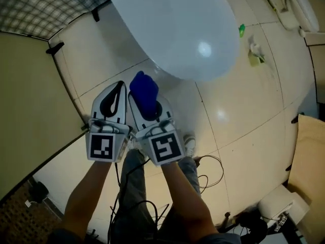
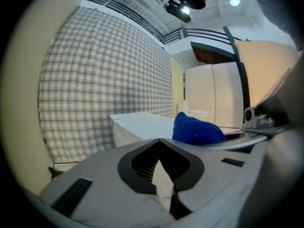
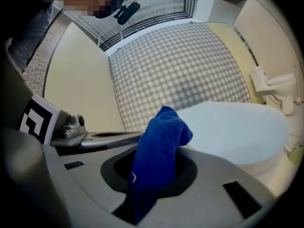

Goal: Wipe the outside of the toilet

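While I hold both tools low over the cream tiled floor point(image 1: 244, 111), my right gripper point(image 1: 152, 112) is clenched on a deep blue terry cloth point(image 1: 143, 90). Its jaws pinch the cloth's lower part, and the rest stands up in a bunched fold past the tips point(image 3: 159, 146). From the right gripper view point(image 3: 156, 177), the cloth rises between the jaws with the rounded white toilet with its closed lid point(image 3: 237, 127) behind it at about 2 o'clock. The cloth is clear of the porcelain there. In the head view, the toilet point(image 1: 177, 29) fills the 12 o'clock side. Its front curve is just ahead of the cloth, and I cannot tell from there whether they touch. My left gripper point(image 1: 118, 93) sits just beside the right one, at its 9 o'clock. The left gripper view point(image 2: 160, 144) shows its jaws brought together at the tips with nothing between them. That view also shows the blue cloth point(image 2: 197, 129) at 1 o'clock and the toilet point(image 2: 140, 122) beyond it. A grey-and-white checked wall point(image 1: 45, 4) runs behind the toilet at 10 o'clock. A small green object point(image 1: 241, 30) lies on the floor at the toilet's 3 o'clock edge. Black cables point(image 1: 203, 172) trail on the tiles at 5 o'clock, near my legs.
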`<move>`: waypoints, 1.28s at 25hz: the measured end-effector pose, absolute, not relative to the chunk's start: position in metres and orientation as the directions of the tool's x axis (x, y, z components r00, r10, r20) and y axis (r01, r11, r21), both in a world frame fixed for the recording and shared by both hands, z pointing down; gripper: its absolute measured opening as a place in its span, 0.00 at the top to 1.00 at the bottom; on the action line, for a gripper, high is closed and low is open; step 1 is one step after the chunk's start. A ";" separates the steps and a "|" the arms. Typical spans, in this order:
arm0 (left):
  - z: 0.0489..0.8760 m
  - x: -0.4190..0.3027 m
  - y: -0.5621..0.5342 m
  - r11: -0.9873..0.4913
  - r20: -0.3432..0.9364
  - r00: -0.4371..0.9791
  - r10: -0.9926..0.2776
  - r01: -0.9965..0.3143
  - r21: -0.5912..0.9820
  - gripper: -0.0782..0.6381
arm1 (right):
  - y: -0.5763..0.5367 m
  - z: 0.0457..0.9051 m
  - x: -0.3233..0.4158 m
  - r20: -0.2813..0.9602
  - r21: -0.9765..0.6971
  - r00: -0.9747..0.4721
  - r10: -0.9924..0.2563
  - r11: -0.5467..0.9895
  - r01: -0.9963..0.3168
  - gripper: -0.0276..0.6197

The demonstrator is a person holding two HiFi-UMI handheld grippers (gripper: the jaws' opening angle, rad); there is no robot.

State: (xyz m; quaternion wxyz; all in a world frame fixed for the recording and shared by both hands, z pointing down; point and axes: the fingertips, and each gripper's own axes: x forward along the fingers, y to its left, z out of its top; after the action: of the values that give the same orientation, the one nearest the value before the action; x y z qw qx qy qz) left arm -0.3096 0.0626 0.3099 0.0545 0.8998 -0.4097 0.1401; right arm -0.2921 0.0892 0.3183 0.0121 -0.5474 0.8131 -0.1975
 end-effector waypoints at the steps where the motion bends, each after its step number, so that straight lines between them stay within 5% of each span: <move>1: 0.307 -0.326 0.059 -0.627 0.299 0.598 -0.744 -0.779 -0.005 0.87 | 0.082 0.312 -0.307 0.200 -0.321 -0.427 -0.882 0.353 -0.879 0.84; 7: 0.303 -0.415 0.035 -0.485 0.283 0.478 -0.831 -0.873 0.052 0.87 | 0.049 0.302 -0.392 0.233 -0.257 -0.544 -0.806 0.488 -0.834 0.84; 16: 0.307 -0.530 -0.040 -0.397 0.297 0.407 -0.864 -0.913 0.098 0.87 | -0.035 0.312 -0.503 0.255 -0.264 -0.555 -0.792 0.495 -0.828 0.84; 32: 0.359 -0.509 -0.283 -0.432 0.274 0.428 -0.861 -0.901 0.048 0.87 | -0.320 0.407 -0.469 0.305 -0.130 -0.453 -0.838 0.434 -0.891 0.84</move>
State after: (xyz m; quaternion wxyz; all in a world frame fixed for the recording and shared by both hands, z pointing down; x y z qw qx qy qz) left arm -0.5090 -0.2829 0.3593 0.0938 0.8397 -0.5245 0.1046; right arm -0.4686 -0.3198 0.4074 -0.0973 -0.5140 0.8411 -0.1370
